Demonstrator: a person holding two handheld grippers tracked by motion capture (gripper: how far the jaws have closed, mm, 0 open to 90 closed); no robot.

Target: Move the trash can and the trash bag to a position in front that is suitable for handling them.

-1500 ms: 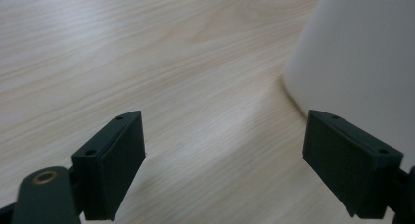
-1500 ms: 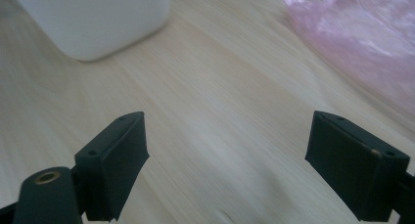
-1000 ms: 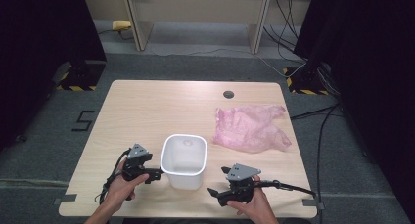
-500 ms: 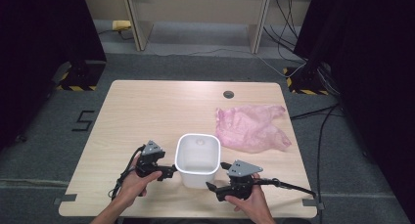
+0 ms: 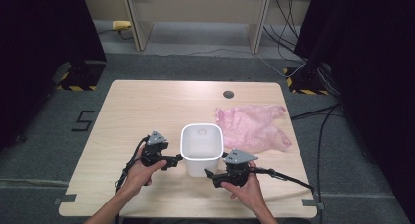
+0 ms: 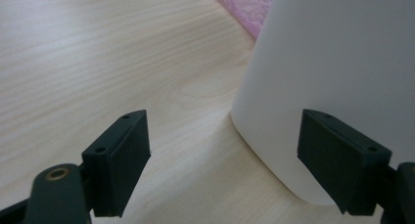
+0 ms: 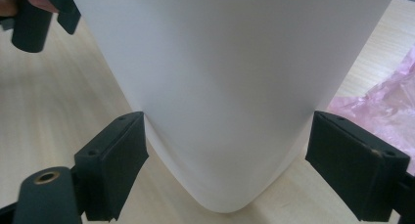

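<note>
High view: the left gripper (image 5: 177,159) sits at the left wall of the upright white bin (image 5: 201,146) near the table's (image 5: 127,111) front edge, jaws apart, empty; the right gripper (image 5: 209,174), jaws apart, straddles its near right corner without clamping, the closer one.

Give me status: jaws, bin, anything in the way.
Left gripper and right gripper both open, flanking the white bin, neither gripping. Bin upright on the table. Pink plastic bag lies flat beyond it, not blocking.
</note>
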